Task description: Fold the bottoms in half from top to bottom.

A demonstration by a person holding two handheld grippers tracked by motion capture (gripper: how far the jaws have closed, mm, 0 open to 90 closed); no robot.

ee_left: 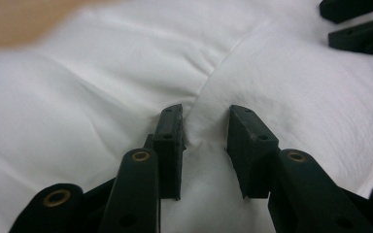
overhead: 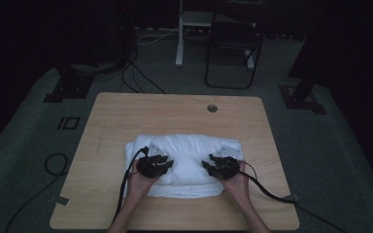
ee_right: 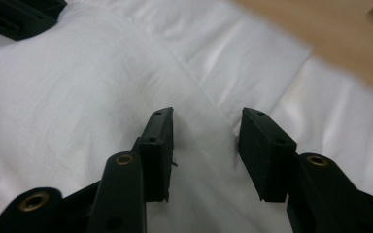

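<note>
Bedding: white padded quilt [overhead: 184,165], folded, lower centre of frame, on wooden surface [overhead: 116,116].
Left tool [overhead: 167,164]: released, jaws parted astride a fabric ridge.
Right tool [overhead: 207,165]: released, jaws parted over the fabric.

Your left gripper [overhead: 156,164] and right gripper [overhead: 220,165] are compact black housings, each topped by a grey three-cornered plate and trailing a thick black cable past your wrist toward the near table edge. Your forearms are bare, with no sleeve visible. Seen from the left gripper view, your left gripper [ee_left: 205,138] carries two flat, matte black rectangular pads, each dotted with small screw holes and mounted on black link arms pinned with brass-coloured rivets. Your right gripper [ee_right: 205,145] is built the same way: blocky black pads, black links, brass-coloured pivots.
</note>
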